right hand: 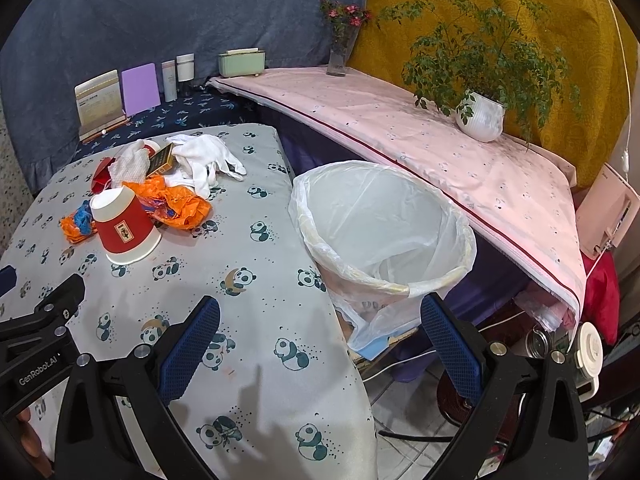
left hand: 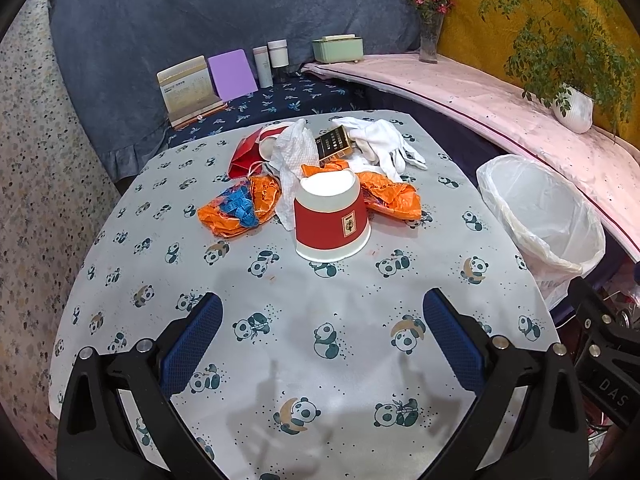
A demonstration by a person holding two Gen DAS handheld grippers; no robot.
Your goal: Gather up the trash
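Left wrist view: left gripper (left hand: 322, 334) spread, empty, facing upturned paper cup (left hand: 331, 216) mid-table, wrappers (left hand: 236, 210) behind. Cup likely light, crushable; pinch sidewall gently. Right gripper (right hand: 320, 332) spread, empty, near bin (right hand: 384, 220) beside table (right hand: 264, 280).

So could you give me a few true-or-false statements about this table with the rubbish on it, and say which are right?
1. The red paper cup stands upside down on the panda tablecloth. True.
2. The left tool is clamped on the cup. False: its fingers are spread apart and hold nothing, short of the cup.
3. The bin has a clear plastic liner and stands beside the table. True.
4. The white gloves are already in the bin. False: they lie on the table behind the orange wrappers.
5. The right tool grips an orange wrapper. False: it is open and empty.
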